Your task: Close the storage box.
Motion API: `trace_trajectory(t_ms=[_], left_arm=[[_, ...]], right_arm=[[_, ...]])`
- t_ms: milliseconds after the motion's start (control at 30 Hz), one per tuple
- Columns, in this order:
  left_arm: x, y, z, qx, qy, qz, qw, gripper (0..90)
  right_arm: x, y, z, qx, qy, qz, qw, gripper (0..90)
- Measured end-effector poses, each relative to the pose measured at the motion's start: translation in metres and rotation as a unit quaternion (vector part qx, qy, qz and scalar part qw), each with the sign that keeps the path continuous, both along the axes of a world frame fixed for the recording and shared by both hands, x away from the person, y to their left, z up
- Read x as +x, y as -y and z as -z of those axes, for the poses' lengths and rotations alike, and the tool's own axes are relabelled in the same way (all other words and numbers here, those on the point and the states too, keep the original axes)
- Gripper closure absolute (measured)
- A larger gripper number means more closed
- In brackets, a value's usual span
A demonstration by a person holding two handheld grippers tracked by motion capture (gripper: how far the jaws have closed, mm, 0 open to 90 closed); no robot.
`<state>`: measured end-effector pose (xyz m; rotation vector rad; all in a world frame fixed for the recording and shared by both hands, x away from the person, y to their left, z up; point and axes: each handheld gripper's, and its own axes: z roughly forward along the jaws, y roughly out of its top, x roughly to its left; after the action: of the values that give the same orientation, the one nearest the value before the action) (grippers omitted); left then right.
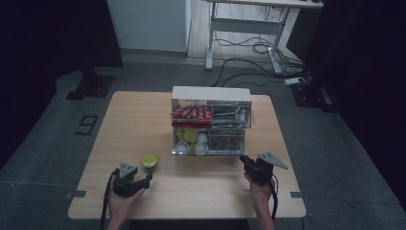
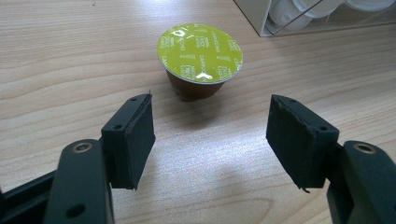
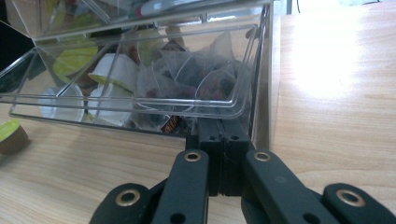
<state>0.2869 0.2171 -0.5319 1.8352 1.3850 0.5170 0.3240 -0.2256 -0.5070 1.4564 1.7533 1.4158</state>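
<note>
Dim, dark-edged high view; gripper views brighter, with glare on wood.

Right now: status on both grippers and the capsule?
Left gripper open, short of green-lidded capsule. Right gripper shut at clear drawer front. Capsule upright on table, path clear.

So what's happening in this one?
A person at a wooden table works a gripper in each hand. The left gripper is open, lined up just short of a green-lidded coffee capsule standing on the table, not yet touching it. The right gripper is shut, its tips at the front edge of the clear drawer pulled out of the organiser, which holds capsules and tea bags.
</note>
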Motion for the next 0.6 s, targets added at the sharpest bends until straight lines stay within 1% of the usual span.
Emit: trace_trajectory(t_ms=[167,267,467,600], left_arm=[[0.0,-0.001,0.0,-0.001,-0.002,0.0,1.0,32.5],[0.0,-0.001,0.0,-0.006,-0.002,0.0,1.0,32.5],[0.001,0.0,0.001,-0.006,-0.003,0.001,1.0,32.5],[0.001,0.0,0.002,-0.005,-0.005,0.001,1.0,32.5]], right_arm=[[0.0,0.0,0.003,-0.002,-0.008,0.0,1.0,89.1],[-0.001,0.0,0.005,-0.003,-0.012,0.001,0.9999,89.0],[-0.001,-0.002,0.008,-0.007,-0.02,-0.001,0.9998,88.7],[0.0,-0.002,0.012,-0.008,-0.031,-0.005,0.9995,88.2]])
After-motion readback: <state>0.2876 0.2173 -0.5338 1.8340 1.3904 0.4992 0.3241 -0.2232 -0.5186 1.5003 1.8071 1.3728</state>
